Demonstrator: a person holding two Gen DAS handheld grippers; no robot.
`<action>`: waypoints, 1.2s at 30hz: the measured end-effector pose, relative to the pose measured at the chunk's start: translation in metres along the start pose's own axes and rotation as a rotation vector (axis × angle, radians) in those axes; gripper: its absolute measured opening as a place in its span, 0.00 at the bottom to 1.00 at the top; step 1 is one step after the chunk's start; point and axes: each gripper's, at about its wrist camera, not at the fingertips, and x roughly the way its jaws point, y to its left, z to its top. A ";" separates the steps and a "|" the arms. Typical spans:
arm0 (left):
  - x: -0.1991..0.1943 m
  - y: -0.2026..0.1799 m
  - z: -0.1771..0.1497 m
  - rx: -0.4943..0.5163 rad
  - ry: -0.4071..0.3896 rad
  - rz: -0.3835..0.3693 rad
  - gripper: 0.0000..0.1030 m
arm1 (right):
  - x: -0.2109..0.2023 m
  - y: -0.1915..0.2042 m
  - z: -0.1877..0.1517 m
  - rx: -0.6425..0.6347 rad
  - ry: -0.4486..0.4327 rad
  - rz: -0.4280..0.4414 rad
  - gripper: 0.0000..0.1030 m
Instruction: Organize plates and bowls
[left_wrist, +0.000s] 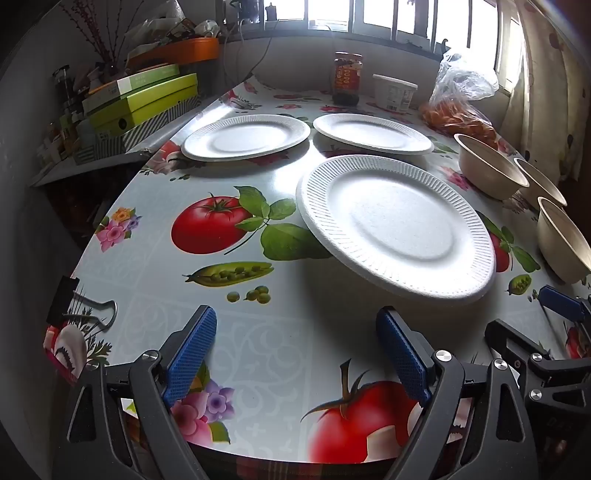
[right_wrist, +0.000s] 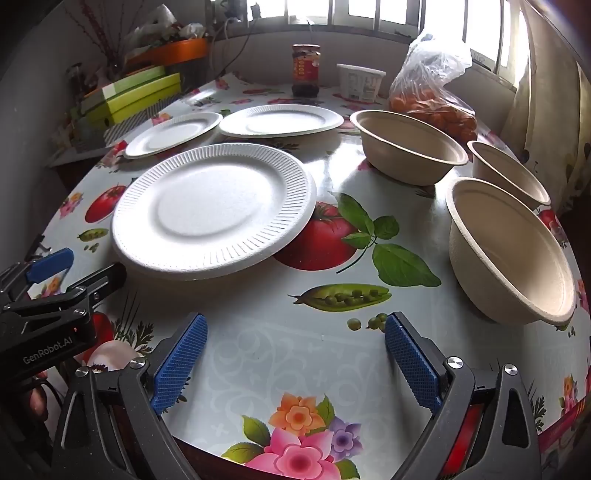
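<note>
On glossy oilcloth (right_wrist: 258, 350): ribbed foam plate (right_wrist: 214, 210), fibre bowl (right_wrist: 509, 254).

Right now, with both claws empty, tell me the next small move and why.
Probably ease the left claw forward to the near rim of the nearest plate. Both claws are open and hold nothing, the three plates lie apart and unstacked, and that plate sits just ahead of it. The right claw is better placed for the nearest bowl.

Three white foam plates with ribbed rims lie flat and apart: the nearest plate (right_wrist: 214, 206), far left plate (right_wrist: 173, 134), far right plate (right_wrist: 280, 120). Three beige bowls stand upright: near bowl (right_wrist: 509, 251), middle bowl (right_wrist: 508, 173), far bowl (right_wrist: 408, 147)
</note>
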 end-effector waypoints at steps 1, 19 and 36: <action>0.000 0.000 0.000 0.000 0.000 -0.001 0.86 | 0.000 0.000 0.000 0.001 -0.003 0.000 0.95; 0.002 -0.002 0.002 -0.006 0.013 0.007 0.86 | 0.000 -0.001 0.000 0.000 -0.009 -0.001 0.95; 0.003 0.002 0.001 -0.006 0.010 0.004 0.86 | 0.000 0.000 0.001 0.000 -0.010 -0.002 0.95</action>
